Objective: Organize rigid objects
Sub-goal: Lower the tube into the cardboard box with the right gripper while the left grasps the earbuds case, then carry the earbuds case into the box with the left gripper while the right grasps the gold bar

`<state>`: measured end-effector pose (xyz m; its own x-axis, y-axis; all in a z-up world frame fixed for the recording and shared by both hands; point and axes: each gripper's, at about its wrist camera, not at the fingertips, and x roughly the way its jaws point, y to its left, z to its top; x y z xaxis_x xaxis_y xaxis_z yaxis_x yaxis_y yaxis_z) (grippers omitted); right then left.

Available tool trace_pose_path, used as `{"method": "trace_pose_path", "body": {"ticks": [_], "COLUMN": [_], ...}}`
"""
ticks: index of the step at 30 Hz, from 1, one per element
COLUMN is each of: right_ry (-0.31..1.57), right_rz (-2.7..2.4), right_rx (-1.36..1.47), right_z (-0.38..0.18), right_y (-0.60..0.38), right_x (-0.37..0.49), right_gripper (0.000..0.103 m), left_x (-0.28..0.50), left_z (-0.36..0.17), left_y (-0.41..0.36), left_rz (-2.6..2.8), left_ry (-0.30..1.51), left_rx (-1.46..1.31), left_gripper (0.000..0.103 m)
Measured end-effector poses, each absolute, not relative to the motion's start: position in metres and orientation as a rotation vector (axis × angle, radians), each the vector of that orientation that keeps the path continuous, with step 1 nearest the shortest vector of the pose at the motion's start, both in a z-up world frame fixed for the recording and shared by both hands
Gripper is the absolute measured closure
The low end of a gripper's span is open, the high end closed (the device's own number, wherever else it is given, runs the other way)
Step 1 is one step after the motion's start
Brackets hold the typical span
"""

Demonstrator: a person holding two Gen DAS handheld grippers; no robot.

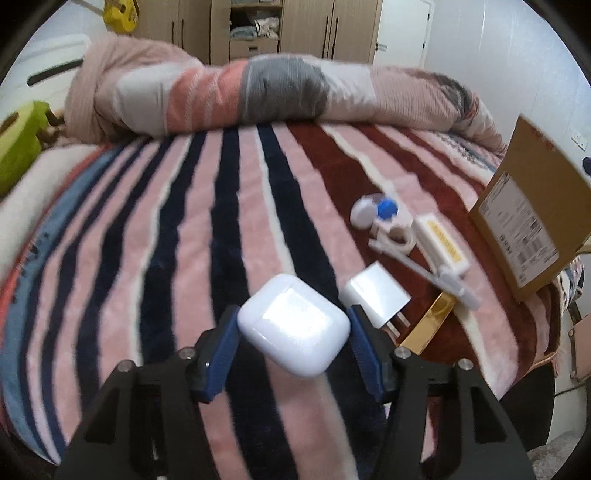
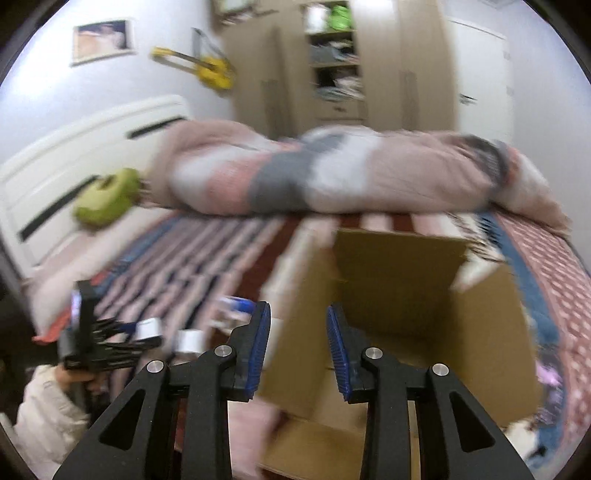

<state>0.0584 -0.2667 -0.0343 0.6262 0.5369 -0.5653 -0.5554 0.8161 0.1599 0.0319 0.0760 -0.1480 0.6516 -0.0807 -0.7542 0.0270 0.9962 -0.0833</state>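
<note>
My left gripper (image 1: 293, 325) is shut on a white earbud case (image 1: 293, 326), held above the striped blanket. To its right on the bed lie a white charger plug (image 1: 376, 293), a gold bar (image 1: 430, 319), a white rod (image 1: 424, 271), a small white box with a yellow label (image 1: 441, 242) and a white and blue contact lens case (image 1: 375, 212). A cardboard box (image 1: 532, 218) stands at the right edge. My right gripper (image 2: 298, 345) is open and empty, over the open cardboard box (image 2: 402, 314). The left gripper with the white case (image 2: 149, 328) shows at lower left in the right wrist view.
A rolled pink and grey quilt (image 1: 266, 92) lies across the far side of the bed. A green cushion (image 1: 18, 144) sits at the far left by the white headboard (image 2: 74, 155). Wardrobes (image 1: 258, 29) stand behind. The bed edge drops off at the right.
</note>
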Motion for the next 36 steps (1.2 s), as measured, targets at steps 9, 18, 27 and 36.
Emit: {"method": "trace_pose_path", "body": {"ticks": [9,18,27,36], "right_ry": [0.795,0.989,0.953,1.019], "right_rz": [0.914,0.647,0.559,0.677], "right_rx": [-0.042,0.144,0.01,-0.137], "right_z": [-0.102,-0.217,-0.22,-0.209], "right_y": [-0.168,-0.135,-0.097,-0.125], "right_x": [0.032,0.058,0.083,0.073], "right_gripper": [0.07,0.05,0.034,0.083], "left_x": [0.016,0.018,0.017,0.015], "left_z": [-0.122,-0.156,-0.158,-0.149], "left_y": [0.09,0.102,0.114,0.112], "left_rz": [-0.049,-0.069,-0.073,-0.093], "left_ry": [0.815,0.868,0.856,0.837], "left_rx": [-0.056,-0.096,-0.117,-0.116], "left_gripper": [0.047,0.047,0.047,0.047]}}
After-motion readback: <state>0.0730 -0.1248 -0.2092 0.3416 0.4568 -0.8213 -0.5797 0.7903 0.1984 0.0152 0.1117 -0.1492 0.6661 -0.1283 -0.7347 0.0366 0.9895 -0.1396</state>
